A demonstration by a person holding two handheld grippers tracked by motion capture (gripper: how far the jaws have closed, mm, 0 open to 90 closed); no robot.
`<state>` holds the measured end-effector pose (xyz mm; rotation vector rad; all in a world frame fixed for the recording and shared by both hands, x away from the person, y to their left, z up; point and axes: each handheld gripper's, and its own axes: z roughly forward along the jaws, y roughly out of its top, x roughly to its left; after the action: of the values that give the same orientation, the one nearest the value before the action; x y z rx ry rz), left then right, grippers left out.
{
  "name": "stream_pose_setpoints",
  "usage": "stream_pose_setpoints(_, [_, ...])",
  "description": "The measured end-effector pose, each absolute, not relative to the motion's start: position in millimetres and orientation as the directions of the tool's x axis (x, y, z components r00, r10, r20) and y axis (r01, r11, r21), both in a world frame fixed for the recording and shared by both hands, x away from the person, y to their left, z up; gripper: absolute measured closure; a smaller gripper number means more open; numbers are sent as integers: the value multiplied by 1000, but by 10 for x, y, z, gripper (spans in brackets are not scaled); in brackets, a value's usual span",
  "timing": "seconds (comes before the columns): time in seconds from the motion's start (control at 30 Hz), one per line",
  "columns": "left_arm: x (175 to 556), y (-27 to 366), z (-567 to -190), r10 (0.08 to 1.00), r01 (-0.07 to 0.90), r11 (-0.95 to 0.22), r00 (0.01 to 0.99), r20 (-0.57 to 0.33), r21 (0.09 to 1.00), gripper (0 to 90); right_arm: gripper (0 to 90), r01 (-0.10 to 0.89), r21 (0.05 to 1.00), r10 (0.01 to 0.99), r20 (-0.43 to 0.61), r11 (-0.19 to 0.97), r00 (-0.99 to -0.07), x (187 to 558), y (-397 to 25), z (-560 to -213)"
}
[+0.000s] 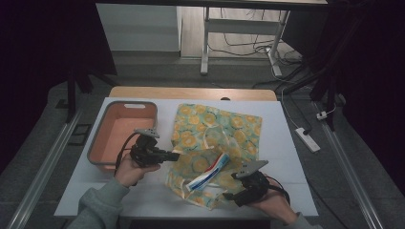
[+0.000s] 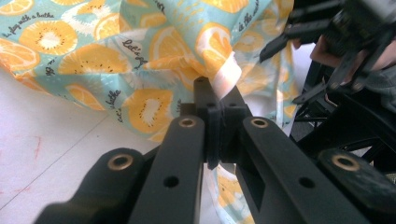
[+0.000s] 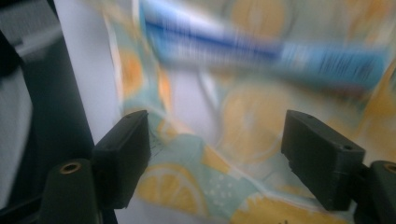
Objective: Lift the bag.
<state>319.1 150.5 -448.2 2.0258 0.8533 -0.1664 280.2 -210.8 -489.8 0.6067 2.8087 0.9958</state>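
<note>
— What did the left gripper (image 1: pixel 175 155) look like?
— Matte black, with brass-coloured rivets at the joints of its arms, small round holes along them, and a grey three-cornered plate on top. A black cable looped from it.
— And the right gripper (image 1: pixel 228 195)?
— The same black build and grey plate; its jaws ended in blocky rectangular pads (image 3: pixel 122 154).
— The person's clothing?
— Grey-green long sleeves (image 1: pixel 98 202) with ribbed cuffs.

Left tool (image 1: pixel 175 155) jaws clamped together, right tool (image 1: pixel 228 195) jaws apart.
</note>
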Motion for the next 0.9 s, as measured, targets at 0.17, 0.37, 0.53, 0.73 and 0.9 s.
stream_pose_setpoints(0.17, [3190,1496,-4501,512,632,-357,749,-421,688,893,208,340,554,384,39,760,-922,2750,-2063,-5164])
stream_pose_setpoints(0.37, [3208,1511,-4521,513,637,-352,744,-428,685,893,321,274,542,341,-26,795,-940,2644,-2067,-5161])
stream_pose_setpoints(0.53, [3191,1518,-4533,516,639,-355,742,-427,682,893,892,283,566,380,-58,774,-923,2664,-2125,-5128])
stream_pose_setpoints(0.73, [3101,1667,-4426,483,643,-317,742,-466,697,894,900,177,692,273,-31,700,-961,2396,-2104,-4742])
stream_pose_setpoints(0.9, [3041,1754,-4205,477,612,-291,759,-443,736,894,900,88,855,320,-95,512,-943,2316,-2301,-4031])
